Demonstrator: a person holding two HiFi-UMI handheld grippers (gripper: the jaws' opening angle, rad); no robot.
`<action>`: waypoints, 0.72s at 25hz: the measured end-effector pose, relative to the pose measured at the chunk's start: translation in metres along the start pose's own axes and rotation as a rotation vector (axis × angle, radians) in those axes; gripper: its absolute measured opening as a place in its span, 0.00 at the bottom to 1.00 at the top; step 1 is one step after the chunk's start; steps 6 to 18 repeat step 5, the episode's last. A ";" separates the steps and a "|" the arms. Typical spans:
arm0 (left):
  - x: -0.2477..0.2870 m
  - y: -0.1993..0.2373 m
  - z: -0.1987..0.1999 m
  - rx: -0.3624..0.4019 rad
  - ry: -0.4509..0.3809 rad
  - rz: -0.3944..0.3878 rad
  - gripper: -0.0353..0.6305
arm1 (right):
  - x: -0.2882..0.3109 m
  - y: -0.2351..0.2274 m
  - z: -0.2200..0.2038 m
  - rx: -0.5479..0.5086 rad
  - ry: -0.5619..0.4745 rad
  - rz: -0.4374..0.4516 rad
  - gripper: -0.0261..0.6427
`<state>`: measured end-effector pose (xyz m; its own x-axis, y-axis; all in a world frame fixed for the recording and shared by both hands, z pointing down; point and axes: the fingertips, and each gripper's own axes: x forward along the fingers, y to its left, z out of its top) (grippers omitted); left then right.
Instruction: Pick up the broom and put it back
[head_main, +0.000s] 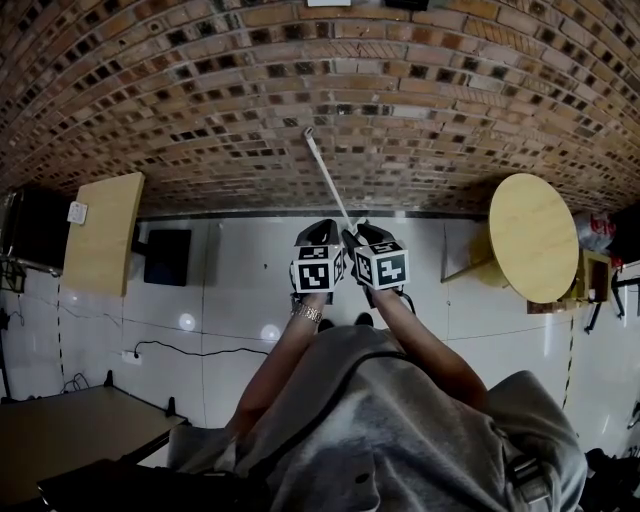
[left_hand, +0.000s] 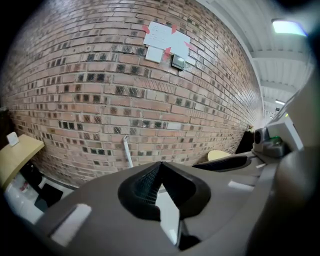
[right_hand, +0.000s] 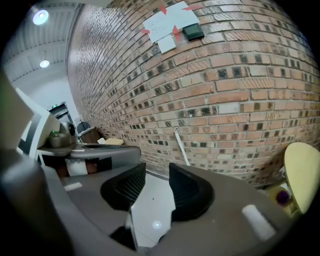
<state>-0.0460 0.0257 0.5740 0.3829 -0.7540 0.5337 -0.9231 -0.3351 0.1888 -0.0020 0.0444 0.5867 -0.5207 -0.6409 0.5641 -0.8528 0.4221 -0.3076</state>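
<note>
Right up at the brick wall (head_main: 200, 100), I've got both claws side by side. My left claw (left_hand: 159, 166) is pinched fully together, tips meeting, and there's nothing in it. My right claw (right_hand: 157, 169) has its jaws partway apart, and all I see through the gap is glossy white floor (right_hand: 150, 205), so that one's got hold of nothing either

The broom (head_main: 328, 178) is propped against the bricks at 12 o'clock from my claws. Only the thin white handle shows, with its top end tipped toward 11. In the head view the lower end drops out of sight just behind the tip of the right claw, and I can't tell if they touch there. Both claw views show the handle out ahead against the wall, clear of the jaws: a bit toward 11 from the left claw, a bit toward 1 from the right

Other stuff around: a round wooden table (head_main: 535, 235) at 3 o'clock, a pale wooden board (head_main: 100, 235) at 9 with a black box (head_main: 167, 256) on the floor just beside it, and some sheets of paper (left_hand: 165, 36) stuck high on the bricks with red tape
</note>
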 end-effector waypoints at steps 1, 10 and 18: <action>0.000 -0.001 0.000 0.003 0.000 -0.002 0.05 | -0.001 -0.001 -0.001 0.002 0.000 0.000 0.25; -0.002 -0.006 -0.002 0.010 0.002 -0.009 0.05 | -0.004 -0.002 -0.004 0.011 0.002 -0.002 0.25; -0.002 -0.006 -0.002 0.010 0.002 -0.009 0.05 | -0.004 -0.002 -0.004 0.011 0.002 -0.002 0.25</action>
